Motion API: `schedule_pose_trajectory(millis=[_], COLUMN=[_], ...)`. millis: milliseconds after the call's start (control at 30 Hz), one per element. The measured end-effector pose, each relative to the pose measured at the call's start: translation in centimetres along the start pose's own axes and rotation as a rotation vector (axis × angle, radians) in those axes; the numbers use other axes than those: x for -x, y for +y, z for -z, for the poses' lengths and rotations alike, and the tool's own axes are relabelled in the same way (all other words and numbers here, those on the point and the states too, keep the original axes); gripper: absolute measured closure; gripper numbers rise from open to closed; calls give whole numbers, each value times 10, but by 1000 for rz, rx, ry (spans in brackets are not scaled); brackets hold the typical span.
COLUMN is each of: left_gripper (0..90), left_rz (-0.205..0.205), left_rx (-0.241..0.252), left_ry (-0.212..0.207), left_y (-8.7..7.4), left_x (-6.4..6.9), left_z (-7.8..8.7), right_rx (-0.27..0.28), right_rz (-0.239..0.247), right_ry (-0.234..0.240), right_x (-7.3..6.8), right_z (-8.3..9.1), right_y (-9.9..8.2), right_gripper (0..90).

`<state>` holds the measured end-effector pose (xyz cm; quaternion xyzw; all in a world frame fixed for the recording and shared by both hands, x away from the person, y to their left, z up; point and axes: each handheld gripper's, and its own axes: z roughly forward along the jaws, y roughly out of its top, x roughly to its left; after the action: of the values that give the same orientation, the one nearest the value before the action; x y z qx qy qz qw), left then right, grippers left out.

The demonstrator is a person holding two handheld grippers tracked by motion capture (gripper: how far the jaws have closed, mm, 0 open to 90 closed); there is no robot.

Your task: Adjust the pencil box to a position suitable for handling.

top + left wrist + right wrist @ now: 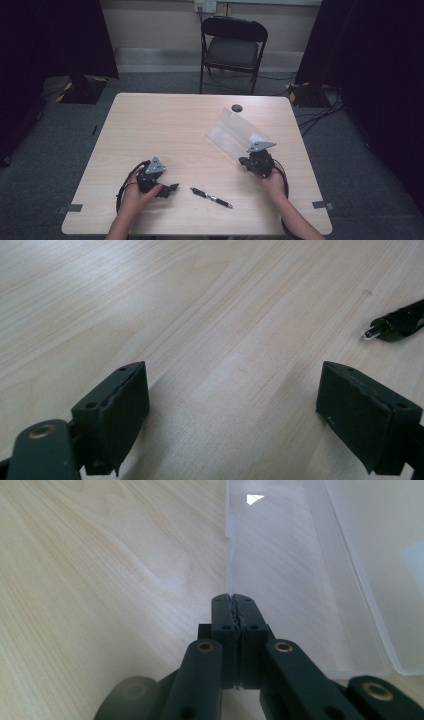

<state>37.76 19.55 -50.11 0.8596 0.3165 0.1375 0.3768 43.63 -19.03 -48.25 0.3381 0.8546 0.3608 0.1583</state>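
Right hand-held gripper [250, 161], right of centre in the high view: jaws clenched tight, pads pressed flat together, nothing visibly between them. In the right gripper view [234, 600], tips at the near left edge of the clear case [300, 580], right at its wall; whether touching, cannot tell. Case open, see-through, running from the frame's centre up toward the upper right; a small white glint at top centre. In the high view, case [235, 132] lying slantwise just above the gripper, one half tilted up. Holding hand [272, 182] entering from the lower right.

Left hand-held gripper [172, 188], lower left of centre in the high view: released, jaws wide apart, nothing between. In the left gripper view [232, 405], bare wood between the two pads, low over the tabletop [200, 315]. Holding hand [137, 192] coming up from the bottom edge.

Pen [211, 197], black, flat on the tabletop at lower centre, between the two grippers, just right of the left one's tips, well apart from the case. Its tip [372, 332] at the right edge of the left gripper view.

Small dark round thing [237, 108] near the far tabletop edge. Folding chair [233, 47] beyond, top centre.
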Motion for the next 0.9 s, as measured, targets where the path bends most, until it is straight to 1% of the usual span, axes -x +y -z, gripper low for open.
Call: schedule_pose_trajectory(millis=[67, 133, 267, 367, 433, 500, 600, 667, 700, 767, 800, 900], left_gripper=[133, 134, 134, 134, 134, 134, 134, 134, 134, 134, 134, 134], left_rz=[4, 5, 4, 5, 2, 5, 2, 2, 3, 1, 3, 5], left_rx=[3, 3, 3, 3, 1, 3, 1, 1, 3, 0, 3, 3], left_ry=[1, 0, 0, 0, 0, 1, 0, 0, 1, 0, 1, 0], left_y=[0, 0, 0, 0, 0, 0, 0, 0, 0, 0, 0, 0], left_x=[0, 0, 0, 0, 0, 0, 0, 0, 0, 0, 0, 0], left_z=[0, 0, 0, 0, 0, 0, 0, 0, 0, 0, 0, 0], right_rx=[-1, -5, -7, -9, -14, -10, -20, -18, -24, -17, -21, -18], right_rz=[8, 5, 15, 15, 5, 10, 28, 34, 30, 31, 22, 15], right_ry=[-1, -1, 11, 15, 19, 28, 26, 30, 32, 37, 38, 45], right_x=[-2, -3, -8, -10, -13, -16, -22, -23, -24, -25, -25, -27], right_z=[3, 4, 10, 12, 15, 17, 20, 21, 22, 23, 24, 25], right_y=[-3, -4, -9, -11, -13, -15, -17, -18, -18, -20, -21, -23], right_gripper=[887, 887, 887, 887, 885, 885, 883, 883, 882, 881, 880, 879])
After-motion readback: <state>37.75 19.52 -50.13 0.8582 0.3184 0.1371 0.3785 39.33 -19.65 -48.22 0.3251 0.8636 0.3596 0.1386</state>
